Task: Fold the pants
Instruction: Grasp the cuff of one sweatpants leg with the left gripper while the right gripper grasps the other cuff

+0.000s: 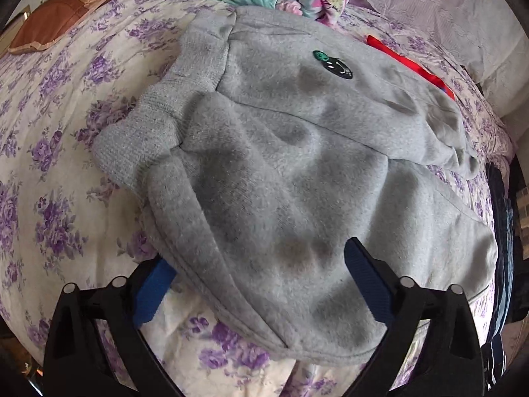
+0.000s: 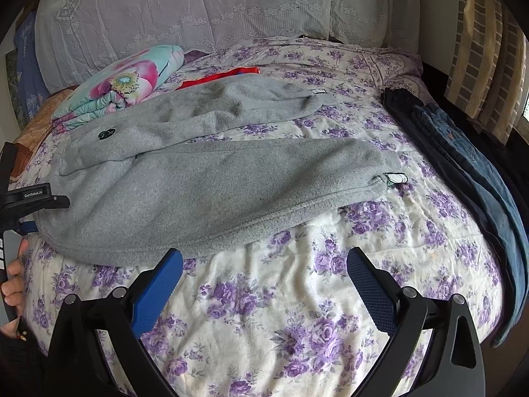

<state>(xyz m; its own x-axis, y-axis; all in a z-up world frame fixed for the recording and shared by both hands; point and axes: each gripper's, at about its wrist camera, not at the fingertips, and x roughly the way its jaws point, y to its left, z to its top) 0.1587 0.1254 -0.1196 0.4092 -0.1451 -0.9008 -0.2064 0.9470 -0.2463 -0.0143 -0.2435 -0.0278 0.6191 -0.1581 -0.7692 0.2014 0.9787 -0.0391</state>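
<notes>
Across the bed (image 2: 264, 297), with its purple-flowered cover, my grey pants (image 2: 205, 178) lie spread flat, waistband toward nine o'clock and both legs running out toward three o'clock in the right wrist view, while a folded floral blanket (image 2: 132, 79) sits at eleven o'clock and dark jeans (image 2: 469, 152) lie along the edge at three o'clock. My left tongs (image 1: 261, 284) are spread wide and hold nothing, one blue pad over the grey cloth and one beside its hem. My right tongs (image 2: 264, 284) gape wide too, empty, over bare cover just beside the near leg.
</notes>
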